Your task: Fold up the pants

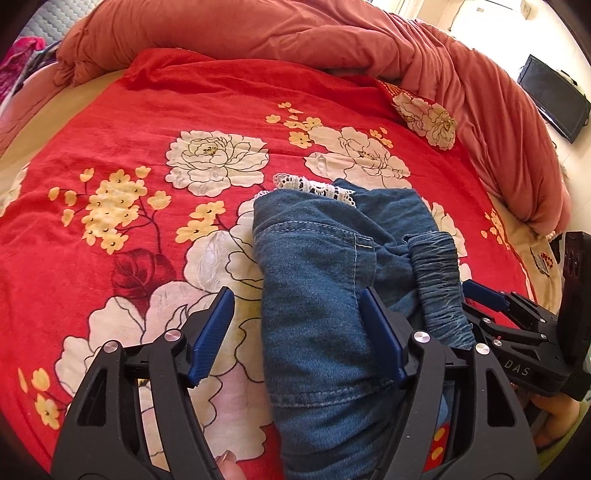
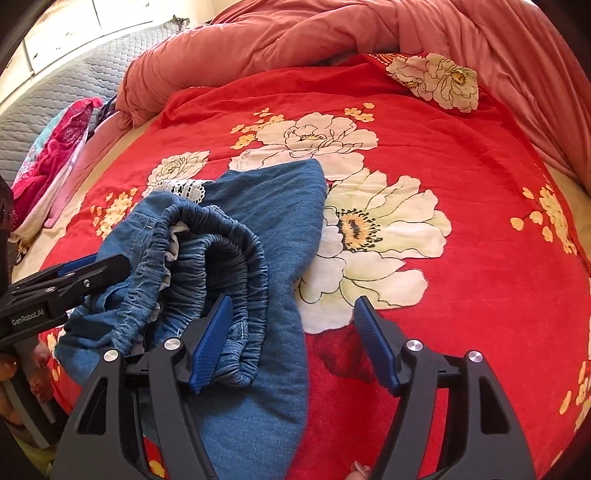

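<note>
Blue denim pants (image 1: 314, 280) with white lace trim (image 1: 314, 186) lie bunched on the red floral blanket (image 1: 129, 122); their elastic waistband (image 2: 221, 254) is doubled over. My left gripper (image 1: 295, 310) is open, its jaws straddling the pants' left edge, right finger (image 1: 380, 332) resting on the denim. My right gripper (image 2: 291, 321) is open, its left finger (image 2: 214, 332) on the waistband, its right finger over the blanket (image 2: 461, 166). Each gripper shows in the other's view: the right one (image 1: 498, 299) at the waistband's right, the left one (image 2: 92, 269) at the pants' left.
A pink-orange duvet (image 1: 295, 33) is heaped along the far side and right of the bed (image 2: 480, 55). Pink clothes (image 2: 59, 147) lie at the left edge by a grey quilted headboard (image 2: 74, 81). A dark monitor (image 1: 554, 96) stands at the far right.
</note>
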